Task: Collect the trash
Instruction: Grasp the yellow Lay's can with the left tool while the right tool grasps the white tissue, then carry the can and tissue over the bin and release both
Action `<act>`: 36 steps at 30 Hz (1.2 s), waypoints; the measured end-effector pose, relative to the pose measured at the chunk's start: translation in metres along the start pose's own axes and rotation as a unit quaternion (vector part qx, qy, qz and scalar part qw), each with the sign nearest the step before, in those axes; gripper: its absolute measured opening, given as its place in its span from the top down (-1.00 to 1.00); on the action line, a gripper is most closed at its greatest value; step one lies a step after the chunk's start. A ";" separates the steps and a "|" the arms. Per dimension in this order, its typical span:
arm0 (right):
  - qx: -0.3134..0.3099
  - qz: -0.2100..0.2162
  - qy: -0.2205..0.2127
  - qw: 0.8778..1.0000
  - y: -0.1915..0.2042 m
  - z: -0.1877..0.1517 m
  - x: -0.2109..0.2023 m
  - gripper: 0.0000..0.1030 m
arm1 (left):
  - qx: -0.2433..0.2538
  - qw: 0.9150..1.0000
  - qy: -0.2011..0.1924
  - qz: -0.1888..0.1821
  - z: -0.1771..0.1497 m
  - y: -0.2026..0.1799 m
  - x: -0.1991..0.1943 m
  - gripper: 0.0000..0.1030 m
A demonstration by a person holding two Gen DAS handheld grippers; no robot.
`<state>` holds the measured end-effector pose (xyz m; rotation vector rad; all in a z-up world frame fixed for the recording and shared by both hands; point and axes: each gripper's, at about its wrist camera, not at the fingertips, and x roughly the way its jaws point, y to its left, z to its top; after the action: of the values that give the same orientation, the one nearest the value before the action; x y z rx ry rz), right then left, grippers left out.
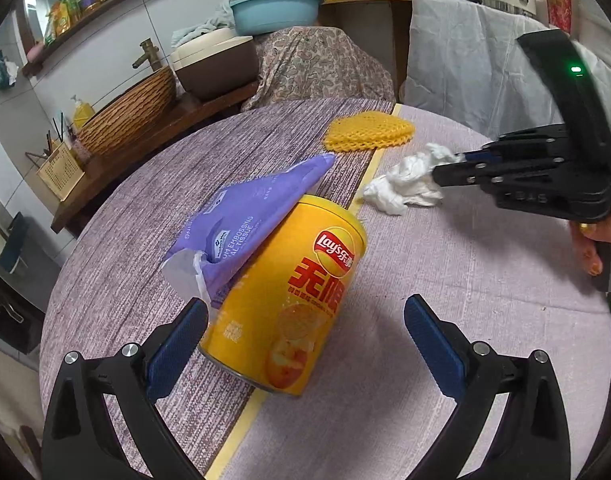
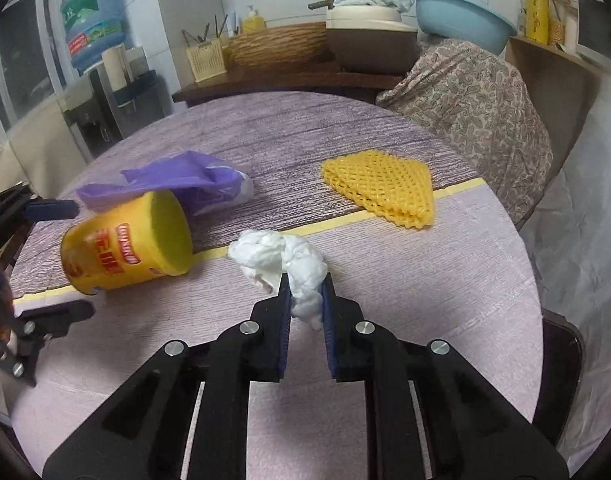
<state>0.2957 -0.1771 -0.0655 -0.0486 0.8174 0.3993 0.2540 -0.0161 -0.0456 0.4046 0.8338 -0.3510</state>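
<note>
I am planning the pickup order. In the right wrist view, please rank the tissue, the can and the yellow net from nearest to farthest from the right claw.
1. Tissue: pinched in the right claw.
2. Can: left, on its side.
3. Yellow net: farther back, to the right.

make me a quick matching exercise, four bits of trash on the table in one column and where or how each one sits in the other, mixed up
Things:
1. chip can
2. white tissue wad
3. purple tissue wrapper
4. yellow foam net

States:
A. flat across the tape line, touched by nothing
B. pinched by the right gripper
C. on its side between the fingers of the open left gripper
D. draped against the can's open end

Pairs: 1-C, 2-B, 3-D, 4-A
</note>
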 end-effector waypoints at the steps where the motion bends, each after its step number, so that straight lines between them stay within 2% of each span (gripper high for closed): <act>1: -0.001 -0.001 -0.003 1.000 0.000 -0.001 -0.005 0.71 | 0.003 1.000 0.002 0.001 0.001 0.000 0.001 -0.89; 6: 0.004 0.004 -0.011 1.000 0.000 -0.014 -0.027 0.71 | 0.017 1.000 0.022 0.001 0.005 -0.001 0.011 -0.89; 12: 0.006 0.015 -0.024 1.000 0.006 -0.029 -0.047 0.71 | 0.059 0.996 0.070 0.017 0.014 -0.003 0.033 -0.88; 17: 0.008 0.014 -0.025 1.000 0.004 -0.037 -0.054 0.71 | 0.083 0.992 0.093 0.027 0.017 -0.010 0.043 -0.51; 20: 0.017 0.018 -0.025 0.999 0.001 -0.043 -0.057 0.71 | 0.092 0.991 0.090 0.041 0.016 -0.016 0.040 -0.41; 27: 0.034 0.026 -0.032 0.999 -0.007 -0.056 -0.066 0.71 | 0.080 0.994 0.076 0.023 0.012 -0.025 0.027 -0.40; 32: 0.048 0.032 -0.047 0.997 -0.014 -0.069 -0.081 0.71 | 0.047 0.998 0.027 -0.011 0.009 -0.042 0.000 -0.38; 36: 0.053 0.026 -0.063 0.996 -0.020 -0.081 -0.098 0.71 | 0.018 0.999 -0.013 -0.041 0.009 -0.062 -0.019 -0.36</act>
<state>0.1860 -0.2440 -0.0534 0.0961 0.7157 0.4022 0.2195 -0.0718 -0.0381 0.3997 0.8205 -0.4478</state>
